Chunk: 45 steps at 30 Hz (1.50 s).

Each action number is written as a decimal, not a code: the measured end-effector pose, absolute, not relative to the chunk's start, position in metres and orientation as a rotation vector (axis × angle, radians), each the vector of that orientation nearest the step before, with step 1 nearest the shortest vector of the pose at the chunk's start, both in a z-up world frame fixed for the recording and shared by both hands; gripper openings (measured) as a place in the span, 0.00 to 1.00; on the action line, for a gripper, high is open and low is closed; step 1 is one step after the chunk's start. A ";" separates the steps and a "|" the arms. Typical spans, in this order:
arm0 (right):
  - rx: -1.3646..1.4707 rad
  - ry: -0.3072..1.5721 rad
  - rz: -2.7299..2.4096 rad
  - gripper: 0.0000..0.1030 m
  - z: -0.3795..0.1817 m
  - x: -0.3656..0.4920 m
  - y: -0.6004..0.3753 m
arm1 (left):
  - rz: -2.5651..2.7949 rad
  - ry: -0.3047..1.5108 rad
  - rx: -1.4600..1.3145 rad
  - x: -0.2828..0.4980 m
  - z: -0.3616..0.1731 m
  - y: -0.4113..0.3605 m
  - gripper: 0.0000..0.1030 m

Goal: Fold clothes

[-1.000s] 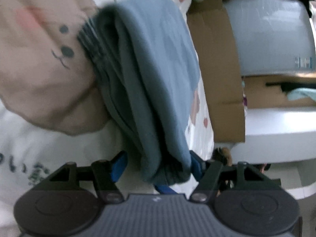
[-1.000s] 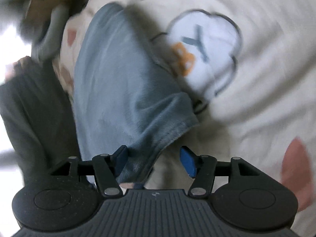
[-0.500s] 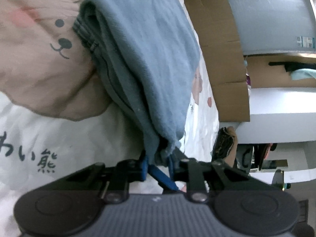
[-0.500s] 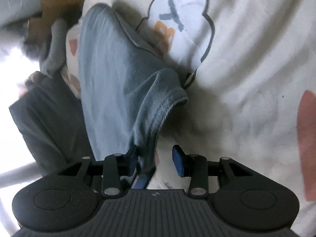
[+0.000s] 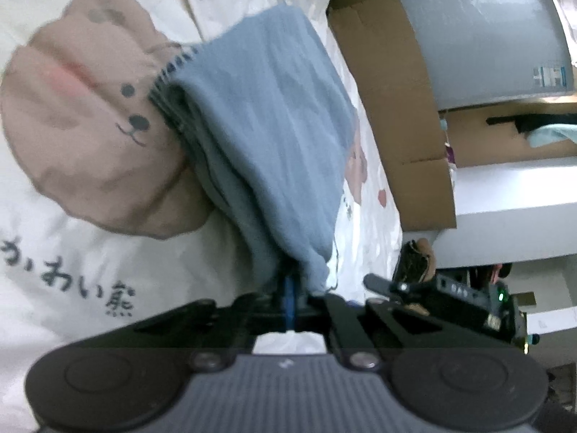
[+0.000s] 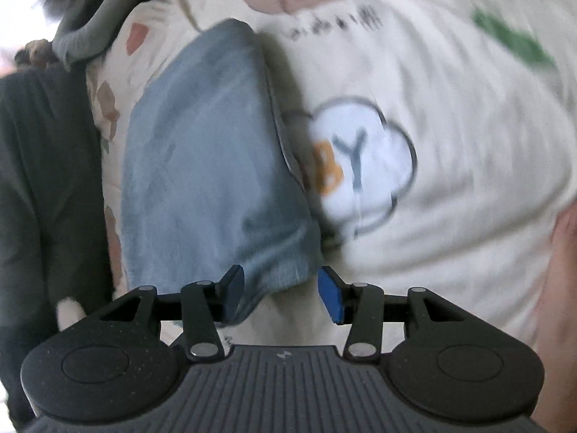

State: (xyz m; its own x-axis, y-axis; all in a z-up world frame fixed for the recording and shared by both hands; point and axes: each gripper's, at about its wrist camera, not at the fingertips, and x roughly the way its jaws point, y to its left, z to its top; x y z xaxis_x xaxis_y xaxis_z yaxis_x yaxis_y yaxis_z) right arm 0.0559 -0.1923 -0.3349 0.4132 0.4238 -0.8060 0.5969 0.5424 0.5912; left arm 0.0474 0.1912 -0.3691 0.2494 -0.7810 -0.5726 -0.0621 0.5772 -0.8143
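Note:
A folded blue-grey garment (image 5: 274, 137) lies on a cream bedsheet (image 5: 90, 270) printed with a bear and lettering. My left gripper (image 5: 290, 299) is shut on the garment's near corner, and the cloth runs taut up from the blue pads. In the right wrist view the same garment (image 6: 209, 166) lies left of a cloud print. Its hemmed near edge hangs between the fingers of my right gripper (image 6: 283, 294). Those jaws are opening: the cloth brushes the left pad (image 6: 232, 287), while the right pad (image 6: 331, 299) stands clear of it.
Beyond the bed's right edge stand a brown cardboard box (image 5: 396, 115), a grey bin (image 5: 479, 36) and a white shelf (image 5: 512, 231). A black device with a green light (image 5: 454, 296) sits near the left gripper. Dark cloth (image 6: 47, 180) fills the left of the right wrist view.
The left jaws closed on the garment's near corner and lifted it slightly. The right gripper rose and rolled; its jaws narrowed on the hem, then widened again.

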 end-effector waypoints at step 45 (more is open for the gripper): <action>1.115 1.105 -0.167 0.38 -0.403 0.044 -0.165 | -0.586 1.106 -0.462 0.169 -0.389 0.203 0.68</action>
